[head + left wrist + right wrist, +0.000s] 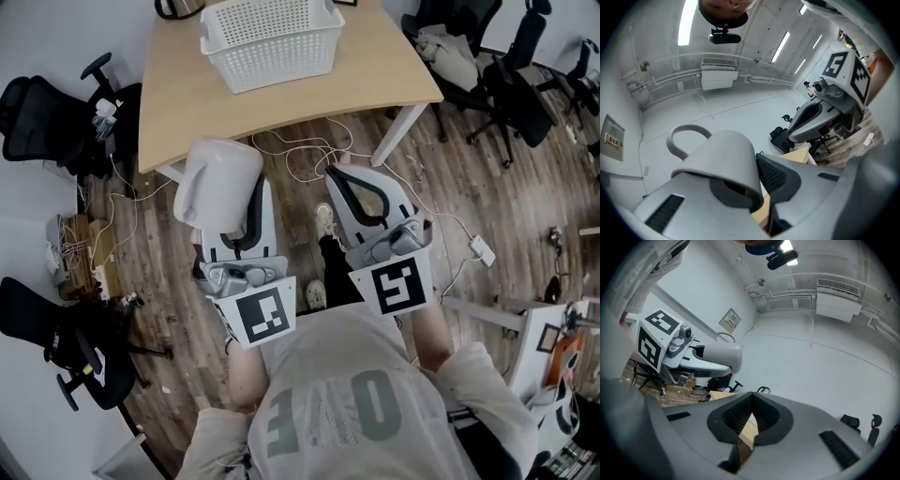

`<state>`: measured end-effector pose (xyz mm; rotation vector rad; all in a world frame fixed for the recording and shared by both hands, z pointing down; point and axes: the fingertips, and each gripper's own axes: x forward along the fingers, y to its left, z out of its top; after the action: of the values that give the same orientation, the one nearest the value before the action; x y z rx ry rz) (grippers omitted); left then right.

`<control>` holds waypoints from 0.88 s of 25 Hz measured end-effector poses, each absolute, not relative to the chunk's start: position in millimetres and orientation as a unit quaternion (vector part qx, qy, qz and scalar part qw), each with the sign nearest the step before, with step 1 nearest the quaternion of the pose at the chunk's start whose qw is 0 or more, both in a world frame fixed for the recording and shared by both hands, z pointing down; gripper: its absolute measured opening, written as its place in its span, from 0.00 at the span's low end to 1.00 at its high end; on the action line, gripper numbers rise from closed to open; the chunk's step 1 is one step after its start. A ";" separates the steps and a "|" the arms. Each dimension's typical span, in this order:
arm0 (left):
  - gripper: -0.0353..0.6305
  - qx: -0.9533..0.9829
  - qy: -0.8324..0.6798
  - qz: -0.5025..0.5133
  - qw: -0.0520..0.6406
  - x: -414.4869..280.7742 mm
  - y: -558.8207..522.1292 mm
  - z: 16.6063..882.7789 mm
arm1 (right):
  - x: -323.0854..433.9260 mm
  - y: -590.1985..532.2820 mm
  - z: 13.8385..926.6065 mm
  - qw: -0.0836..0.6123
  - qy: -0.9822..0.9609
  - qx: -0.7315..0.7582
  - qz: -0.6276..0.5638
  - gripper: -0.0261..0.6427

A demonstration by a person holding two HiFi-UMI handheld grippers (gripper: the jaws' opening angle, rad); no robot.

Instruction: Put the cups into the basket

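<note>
A white cup [217, 183] with a loop handle is clamped in my left gripper [234, 197], held above the wooden floor short of the table. In the left gripper view the cup [722, 159] lies on its side across the jaws, handle [684, 133] to the left. My right gripper [345, 180] is level with it on the right, shut with nothing in it; its jaws meet in the right gripper view [750, 425]. The white lattice basket [272, 37] stands on the wooden table [375, 75], beyond both grippers. I see nothing inside the basket.
Black office chairs [37, 117] stand left and right [506, 84] of the table. White cables [309, 155] trail over the floor under the table's near edge. A dark kettle [178, 7] sits at the table's far left corner. The person's foot [323, 220] shows between the grippers.
</note>
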<state>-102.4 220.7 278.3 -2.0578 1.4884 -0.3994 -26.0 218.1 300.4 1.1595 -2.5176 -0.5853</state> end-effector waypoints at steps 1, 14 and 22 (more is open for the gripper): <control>0.12 -0.766 0.559 -0.150 0.282 -103.7 210.2 278.9 | -29.7 206.5 300.8 0.152 -0.881 0.397 -0.206 0.03; 0.12 -0.733 0.605 -0.160 0.269 -128.6 30.8 251.0 | -62.7 20.4 268.3 0.132 -0.906 0.338 -0.220 0.03; 0.12 -0.721 0.620 -0.148 0.273 -126.3 -84.5 230.6 | -46.4 -96.9 248.2 0.115 -0.907 0.340 -0.219 0.03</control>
<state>-126.3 -84.5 230.6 -1.9392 1.6672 -0.3975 -46.4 -96.9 248.2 0.9952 -2.6593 -0.6426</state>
